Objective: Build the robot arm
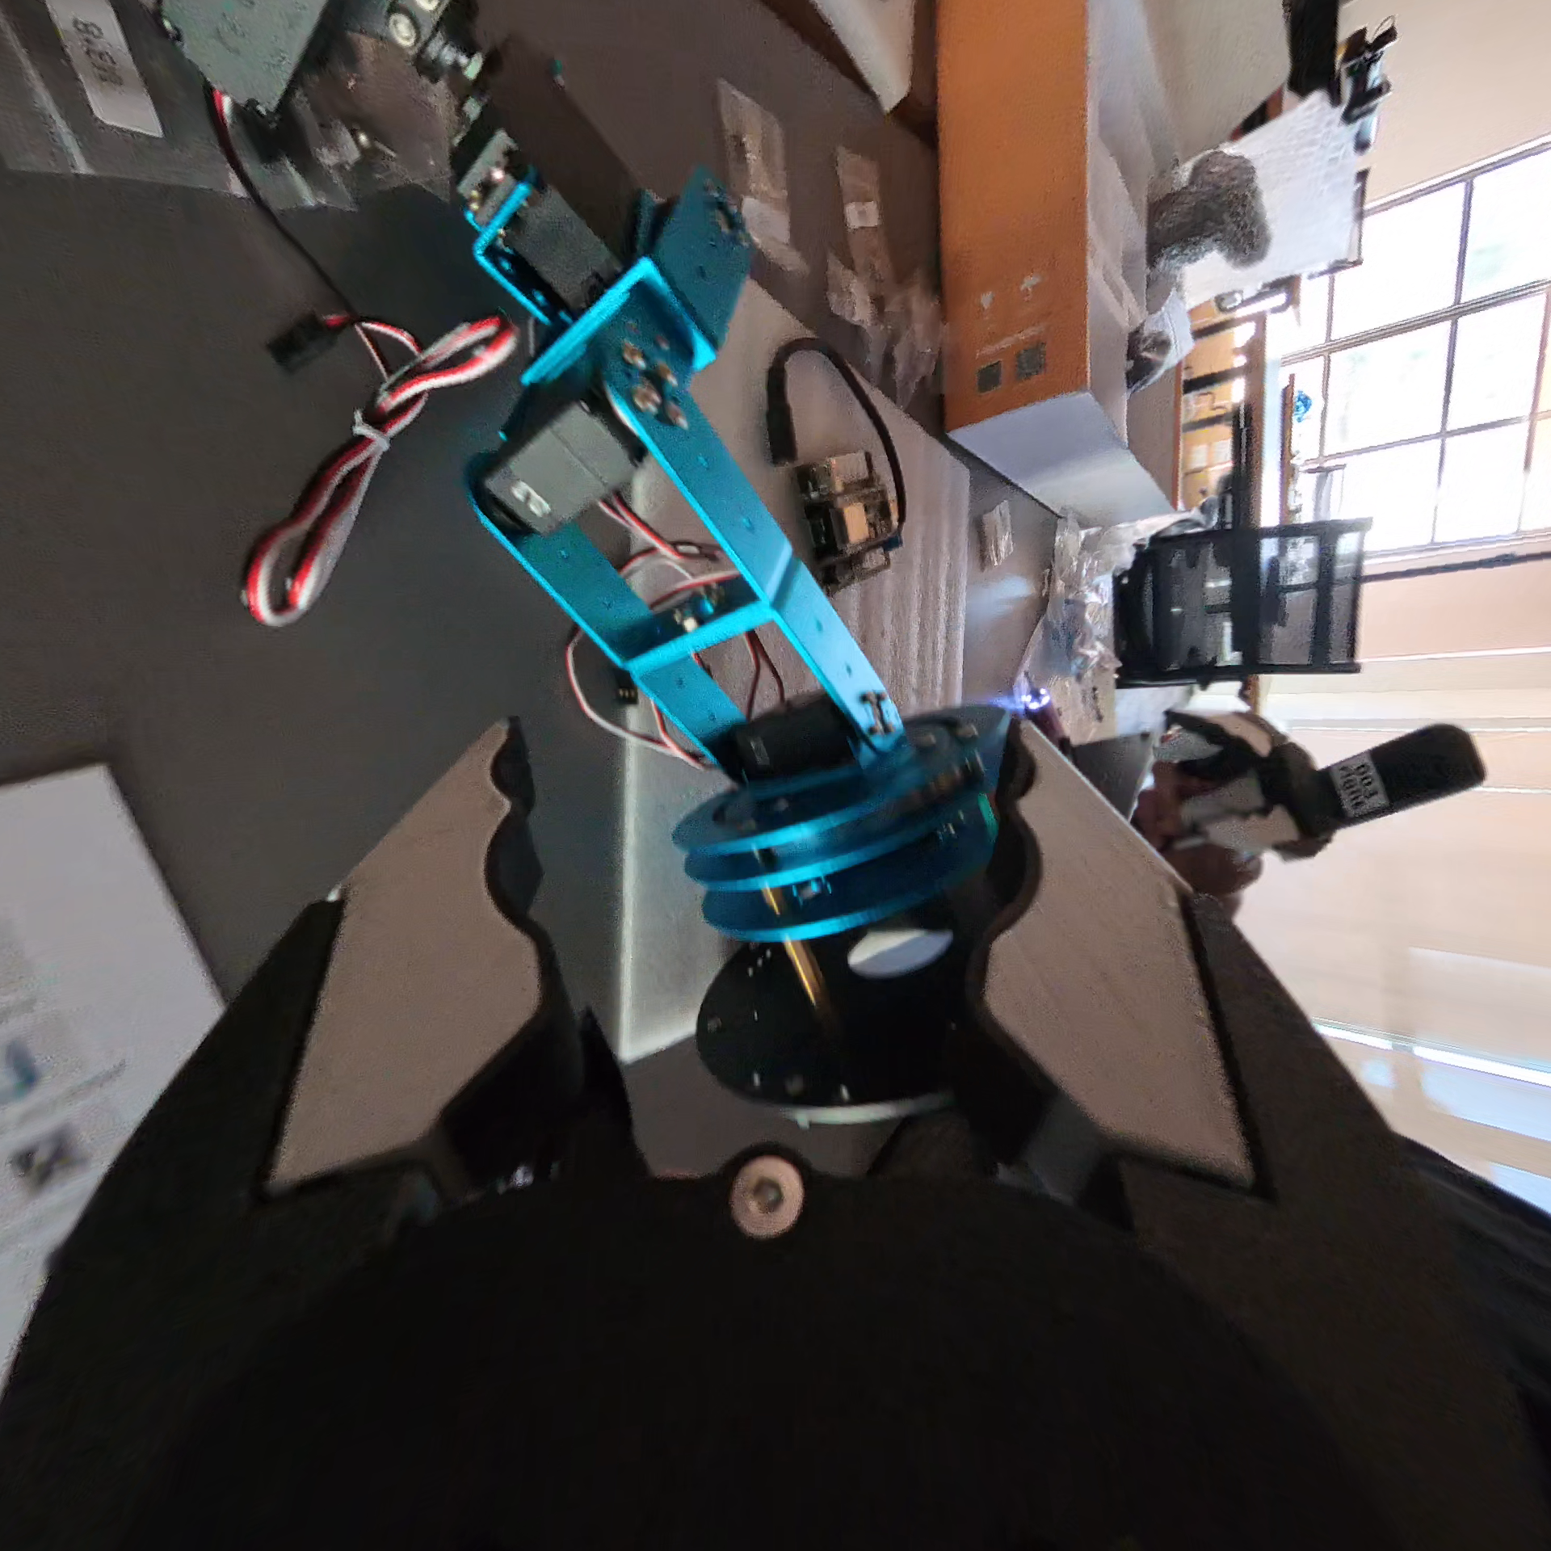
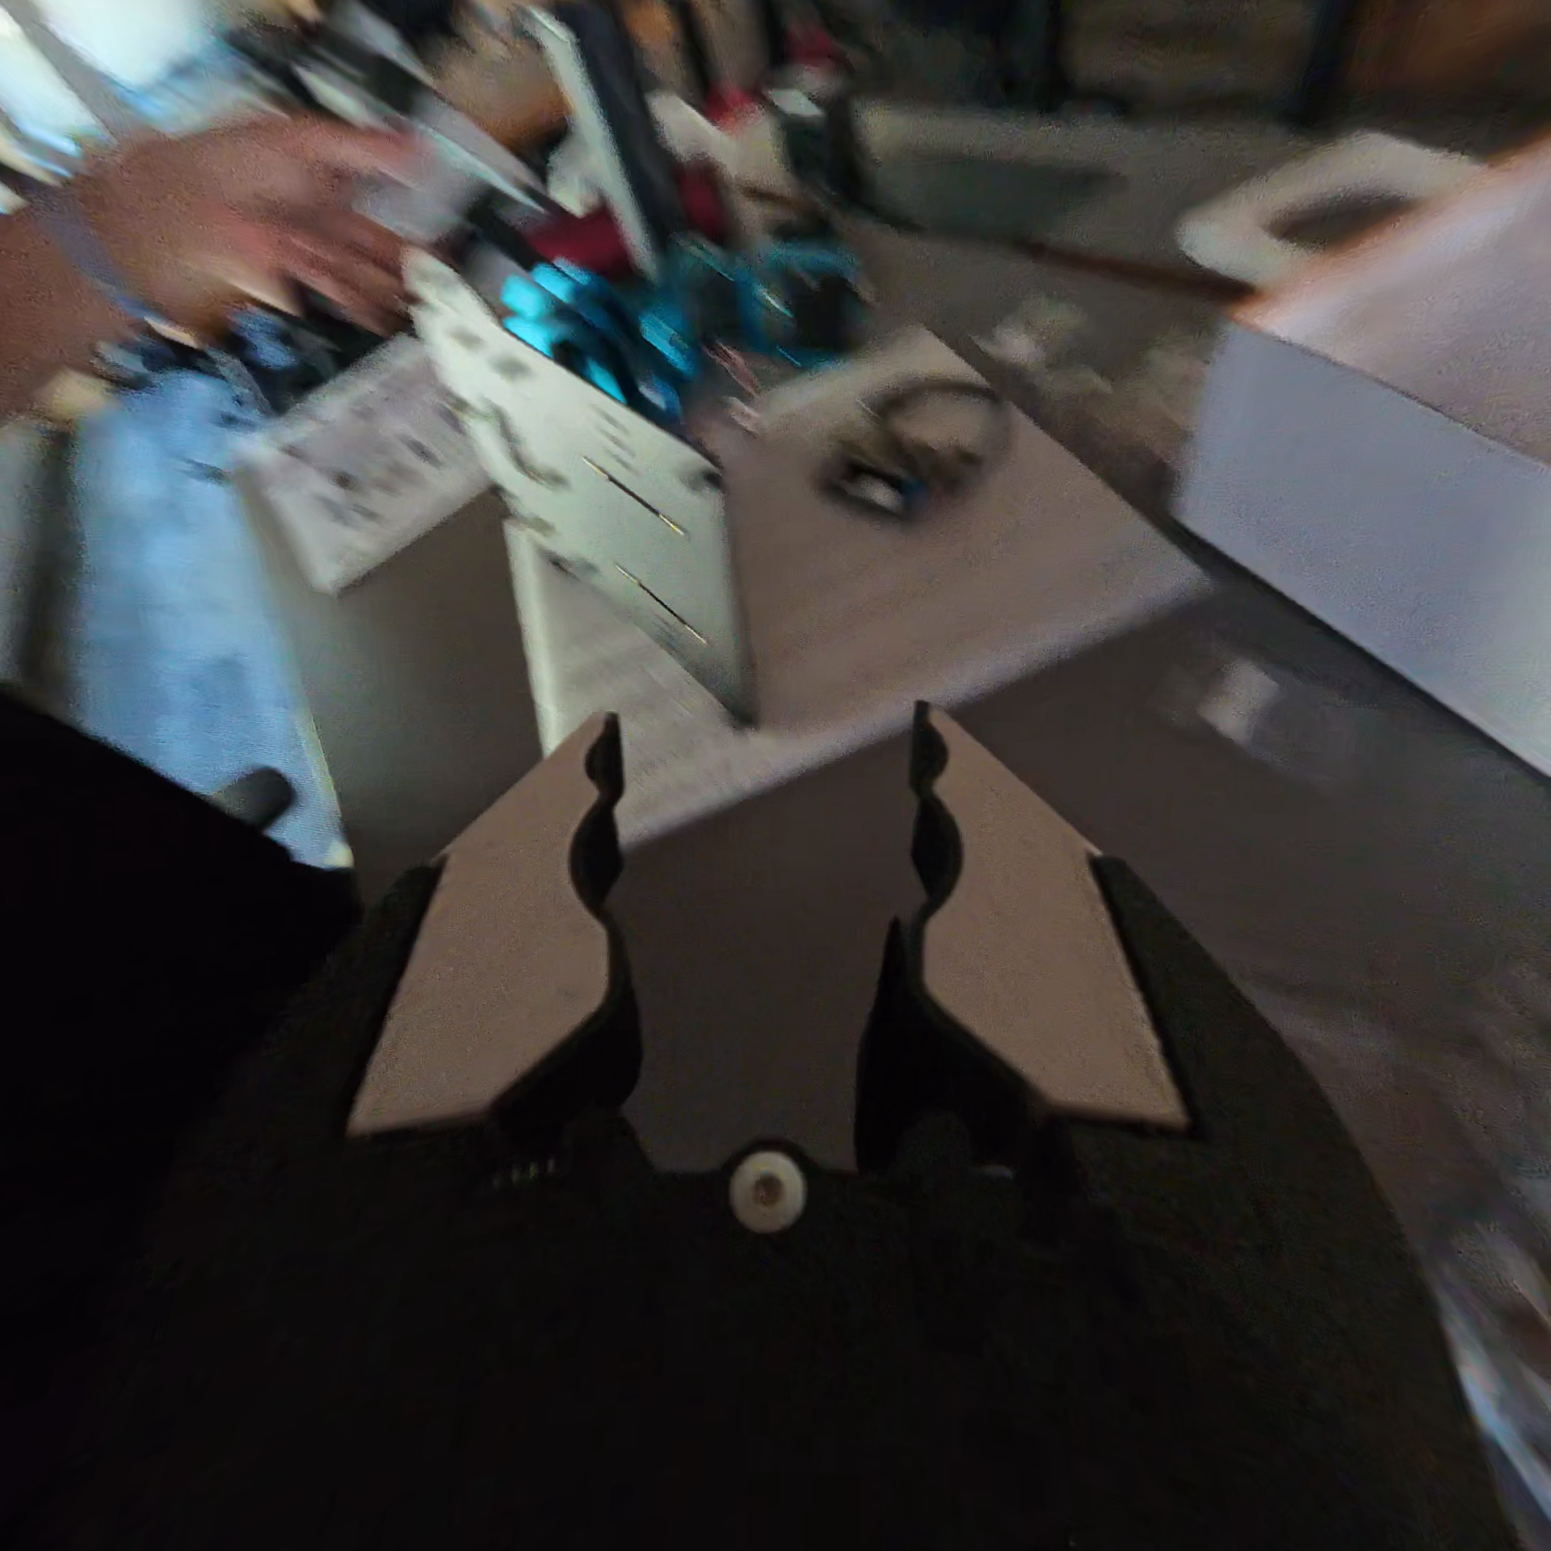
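Between your left gripper's wide-spread fingers sits the blue robot arm's round base, ungripped; your right gripper hovers part-open, empty, above the counter

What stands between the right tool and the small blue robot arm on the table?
In the blurred right wrist view, a white block lies between the open, empty right tool and the blue robot arm. The left tool, jaws apart, already has the arm's round base between them.
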The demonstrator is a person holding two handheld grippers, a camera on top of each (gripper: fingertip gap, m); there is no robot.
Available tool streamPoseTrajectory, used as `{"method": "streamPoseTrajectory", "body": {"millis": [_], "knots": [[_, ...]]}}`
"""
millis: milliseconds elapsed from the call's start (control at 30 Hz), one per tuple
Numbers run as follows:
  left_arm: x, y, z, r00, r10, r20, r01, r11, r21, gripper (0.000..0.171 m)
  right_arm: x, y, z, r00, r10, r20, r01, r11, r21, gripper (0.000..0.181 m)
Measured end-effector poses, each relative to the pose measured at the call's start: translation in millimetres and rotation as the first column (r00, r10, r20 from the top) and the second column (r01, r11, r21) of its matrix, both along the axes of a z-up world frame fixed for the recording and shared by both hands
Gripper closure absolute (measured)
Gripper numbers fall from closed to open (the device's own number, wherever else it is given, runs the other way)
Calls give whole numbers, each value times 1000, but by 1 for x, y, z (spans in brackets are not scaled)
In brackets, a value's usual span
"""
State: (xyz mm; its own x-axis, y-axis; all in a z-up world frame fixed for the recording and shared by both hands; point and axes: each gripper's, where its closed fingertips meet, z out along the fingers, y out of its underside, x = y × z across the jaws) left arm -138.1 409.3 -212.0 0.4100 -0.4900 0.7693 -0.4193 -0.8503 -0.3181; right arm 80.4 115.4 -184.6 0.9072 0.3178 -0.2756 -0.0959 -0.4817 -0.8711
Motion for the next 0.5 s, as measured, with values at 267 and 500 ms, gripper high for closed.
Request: {"method": "streamPoseTrajectory", "body": {"millis": [267, 500], "knots": [[38, 17, -35, 1000, -4, 27, 8, 991, -137, 80, -68, 94, -15, 938, 341, -64, -340, 940, 20, 125], [48, 17, -50, 990, 91, 106, -61, 964, -259, 99, -81, 101, -34, 852, 524, 12, -523, 851, -52, 160]]}}
